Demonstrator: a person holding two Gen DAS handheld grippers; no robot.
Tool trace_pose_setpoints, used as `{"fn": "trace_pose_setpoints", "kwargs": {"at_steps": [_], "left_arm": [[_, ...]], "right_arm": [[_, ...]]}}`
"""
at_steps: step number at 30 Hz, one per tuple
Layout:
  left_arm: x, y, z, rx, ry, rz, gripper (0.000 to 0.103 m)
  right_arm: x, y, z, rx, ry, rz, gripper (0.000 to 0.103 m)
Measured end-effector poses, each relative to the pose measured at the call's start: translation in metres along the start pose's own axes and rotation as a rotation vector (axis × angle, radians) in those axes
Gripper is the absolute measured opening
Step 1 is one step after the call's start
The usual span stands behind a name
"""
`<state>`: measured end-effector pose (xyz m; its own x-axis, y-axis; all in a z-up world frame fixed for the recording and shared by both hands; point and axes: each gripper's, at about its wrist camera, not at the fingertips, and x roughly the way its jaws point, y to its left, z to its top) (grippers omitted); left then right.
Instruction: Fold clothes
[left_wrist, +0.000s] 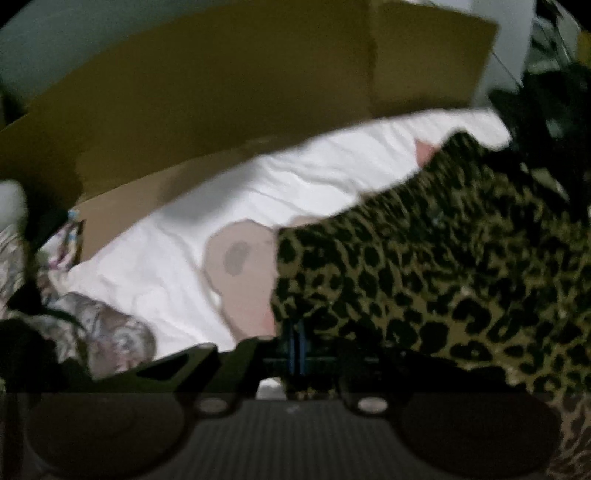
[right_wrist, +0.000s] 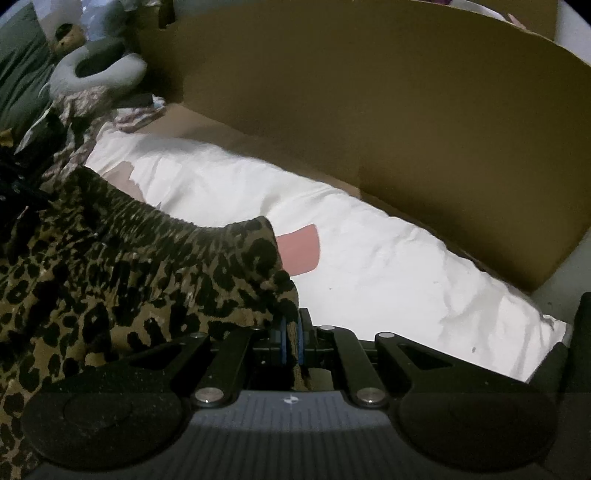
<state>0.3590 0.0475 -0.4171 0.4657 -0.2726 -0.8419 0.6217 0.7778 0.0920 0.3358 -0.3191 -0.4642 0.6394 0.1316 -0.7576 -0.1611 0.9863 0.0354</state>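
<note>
A leopard-print garment (left_wrist: 443, 277) hangs across the right of the left wrist view, its edge running into my left gripper (left_wrist: 297, 347), which is shut on the cloth; the picture is blurred. In the right wrist view the same garment (right_wrist: 110, 277) fills the left side, with its ribbed hem stretched up and back. A corner of it is pinched between the blue pads of my right gripper (right_wrist: 291, 339), shut on it. Under the garment lies white bedding (right_wrist: 388, 277) with a pink patch (right_wrist: 299, 254).
A large brown cardboard sheet (right_wrist: 406, 110) stands along the far side of the bedding (left_wrist: 166, 266); the same cardboard (left_wrist: 258, 92) shows in the left wrist view. Crumpled floral clothes (left_wrist: 110, 332) lie at the left. A grey ring-shaped cushion (right_wrist: 96, 70) sits at the far left corner.
</note>
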Motion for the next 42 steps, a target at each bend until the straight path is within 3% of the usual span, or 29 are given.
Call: {"fn": "trace_pose_setpoints", "kwargs": {"at_steps": [20,26,42], "left_arm": [[0.023,0.036,0.042,-0.329,-0.097,0.012,0.002],[0.035,0.04,0.046,-0.344,-0.087,0.031,0.002],[0.024,0.051,0.079,-0.337,-0.18,0.103,0.002]], "right_arm": [[0.007,-0.022,0.038,0.12,-0.055,-0.115,0.003],[0.017,-0.025,0.042,0.14,-0.045,-0.135,0.003],[0.012,-0.028,0.085,0.136,-0.129,-0.198,0.003]]}}
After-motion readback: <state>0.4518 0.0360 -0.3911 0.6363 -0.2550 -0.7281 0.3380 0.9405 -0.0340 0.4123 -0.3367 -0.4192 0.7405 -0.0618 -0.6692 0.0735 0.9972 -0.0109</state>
